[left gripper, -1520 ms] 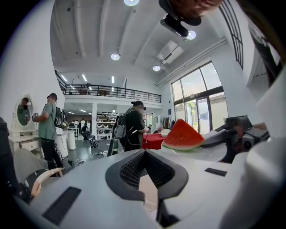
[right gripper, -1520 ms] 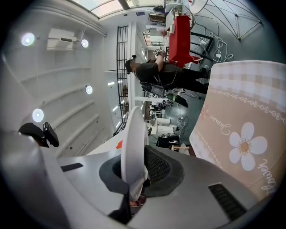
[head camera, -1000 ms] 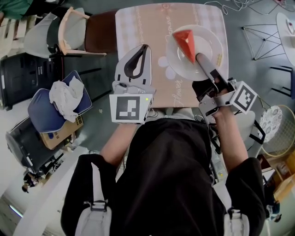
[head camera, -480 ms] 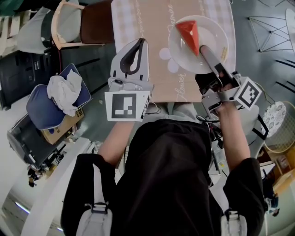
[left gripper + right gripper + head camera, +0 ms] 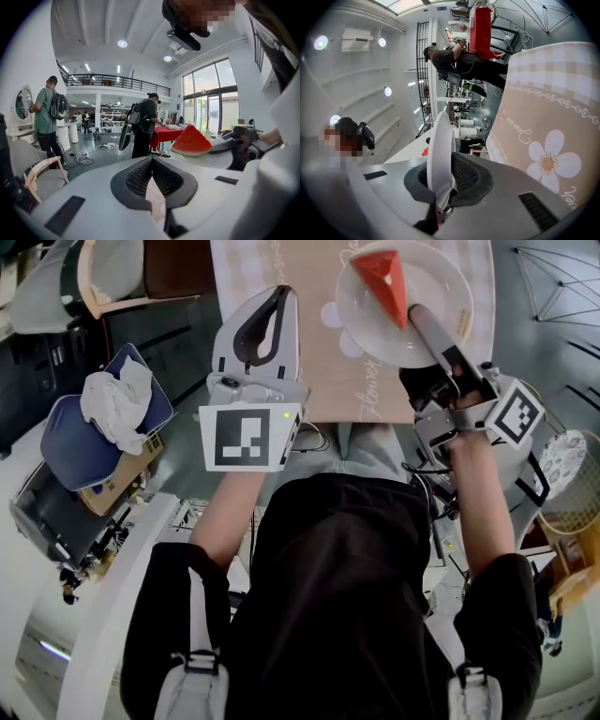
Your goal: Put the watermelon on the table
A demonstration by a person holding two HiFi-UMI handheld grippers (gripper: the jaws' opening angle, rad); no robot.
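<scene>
Looking down from the head view, we see the rectangular tabletop point(image 5: 309, 334) at the top of the frame. It is covered by a beige cloth with a checked border, white flowers and script lettering. Left of it on the floor is a blue padded seat point(image 5: 66, 451) with a crumpled white cloth point(image 5: 114, 404) heaped on it, and a brown cardboard box point(image 5: 117, 493) lies against its lower edge.

Our left tool point(image 5: 279, 294), a grey two-jaw unit with black pads and a square-marker cube point(image 5: 246, 437) at its back, reaches over the near edge of the tabletop. In the left gripper view its jaws meet at the tips point(image 5: 151, 159) with nothing between them, and only the cloth shows through the loop behind.

Our right tool point(image 5: 417, 315) has its own marker cube point(image 5: 516, 415) and points at the round white plate point(image 5: 436, 287) from the near right. In the right gripper view the jaws are clamped on the rim of that plate point(image 5: 440, 150), which stands edge-on between the pads point(image 5: 464, 171).

The plate is over the right part of the tabletop, and we cannot tell whether its base touches the cloth. The red triangular wedge of watermelon point(image 5: 382, 277) lies on the plate left of its middle, with its point towards us. From the left gripper view it shows as a red slice with a green rind point(image 5: 191, 141).
</scene>
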